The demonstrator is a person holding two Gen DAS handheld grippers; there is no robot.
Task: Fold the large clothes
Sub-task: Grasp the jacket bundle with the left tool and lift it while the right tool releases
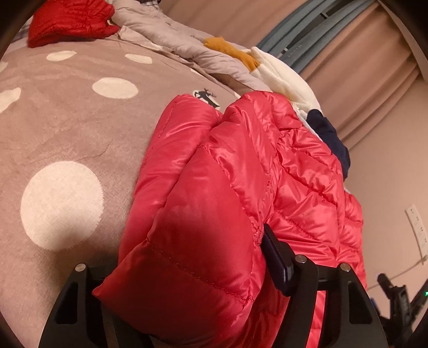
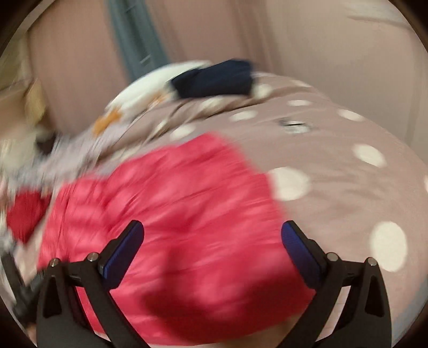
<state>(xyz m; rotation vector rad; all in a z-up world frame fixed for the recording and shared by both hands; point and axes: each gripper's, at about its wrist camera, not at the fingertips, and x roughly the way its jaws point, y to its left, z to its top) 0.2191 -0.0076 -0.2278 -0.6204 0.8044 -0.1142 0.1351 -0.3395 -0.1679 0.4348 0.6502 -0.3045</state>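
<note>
- Two grippers in my feeds, both over the bed [image 1: 67, 128], which wears a taupe cover with big white dots.
- Left gripper [image 1: 187, 267]: a thick folded bulge of the red puffer jacket [image 1: 214, 192] fills the space between its fingers. I see the right-hand pad [image 1: 275, 262] pushed into the quilted fabric at a seam; the other finger is buried under the bulge. I read this as a clench on the jacket, jaws held fairly wide by the padding.
- The jacket, from the left wrist view, lies bunched along the bed's edge, running away from the gripper toward a white and navy garment [image 1: 329, 133] beyond it.
- Right gripper [image 2: 212, 238]: jaws spread wide, blue pads [image 2: 299, 257] plain on both sides, nothing pinched between them. It hangs above the jacket [image 2: 174, 214]; I cannot tell whether the fingertips brush the fabric, since the right wrist view is badly smeared.
- In that view the jacket spreads over the near part of the bed [image 2: 347, 166], its edge toward the dotted cover.
- Elsewhere: a second red garment [image 1: 69, 21] sits at the far end of the bed, next to a rumpled grey quilt [image 1: 171, 40] with a mustard patch.
- Beige curtains [image 1: 361, 80] hang behind the bed.
</note>
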